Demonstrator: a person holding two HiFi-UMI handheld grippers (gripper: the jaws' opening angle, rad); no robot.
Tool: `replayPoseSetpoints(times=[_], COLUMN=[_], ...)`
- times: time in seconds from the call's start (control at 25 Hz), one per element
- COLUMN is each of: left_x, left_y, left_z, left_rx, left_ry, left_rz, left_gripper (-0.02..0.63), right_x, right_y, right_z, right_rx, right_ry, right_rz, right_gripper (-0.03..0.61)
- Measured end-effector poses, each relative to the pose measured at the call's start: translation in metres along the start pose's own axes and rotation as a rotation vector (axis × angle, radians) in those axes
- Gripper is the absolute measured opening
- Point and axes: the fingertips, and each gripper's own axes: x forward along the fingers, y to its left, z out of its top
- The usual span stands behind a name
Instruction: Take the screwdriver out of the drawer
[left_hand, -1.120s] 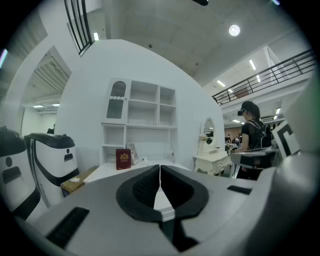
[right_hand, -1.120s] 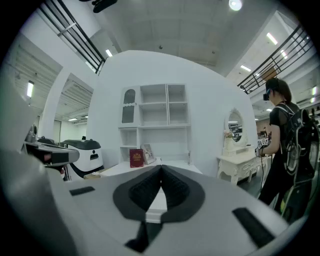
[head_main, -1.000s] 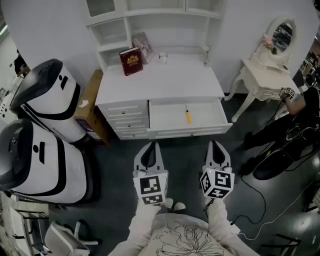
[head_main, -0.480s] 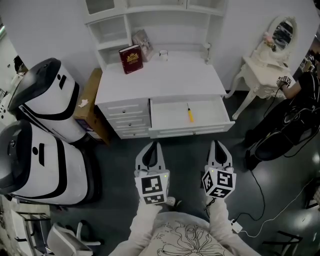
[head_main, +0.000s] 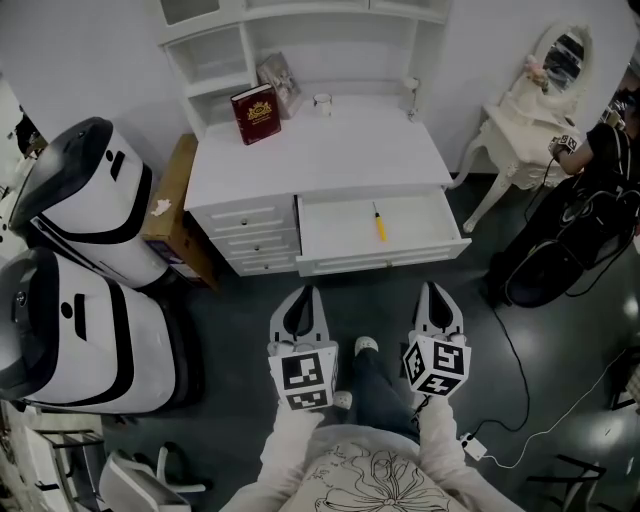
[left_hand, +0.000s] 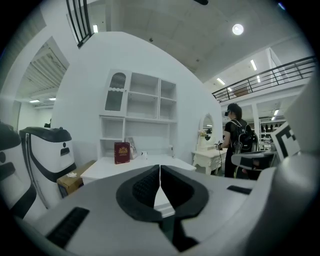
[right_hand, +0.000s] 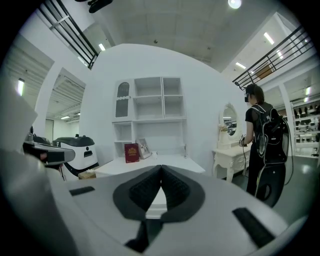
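you're holding the left gripper (head_main: 304, 294) and right gripper (head_main: 433, 288) short of the open drawer (head_main: 330, 238); a yellow screwdriver (head_main: 379, 225) is lying inside.

screwdriver (head_main: 378, 224) | yellow handle (dark shaft) | lying flat | mid open white drawer (head_main: 440, 222)

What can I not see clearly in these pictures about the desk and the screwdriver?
- Screwdriver: head view, too small to tell its tip; gripper views, blocked by the left gripper and right gripper themselves.
- Closed drawers: head view, contents hidden by their fronts.
- Red book: head view, cover print too small.
- Small object at the desk's back: too small to identify.
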Motion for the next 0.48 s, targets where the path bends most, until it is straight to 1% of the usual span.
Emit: replayPoseSetpoints(times=[0.24, 0.48], left_x=[0.036, 0.094], left_y=[0.005, 0.004], left_z=[0.002, 0.010], left_rx=[-0.008, -0.012], left_ry=[0.009, 0.013], left_rz=[0.016, 0.037], left_gripper=[0.008, 0.008], right_x=[0.040, 0.099], right_y=[-0.004, -0.017], right_z=[0.000, 0.009], right_rx=[-0.014, -0.028], right_ry=[0.015, 0.020], right_rz=[0.021, 0.057], right_gripper=[0.003, 0.003])
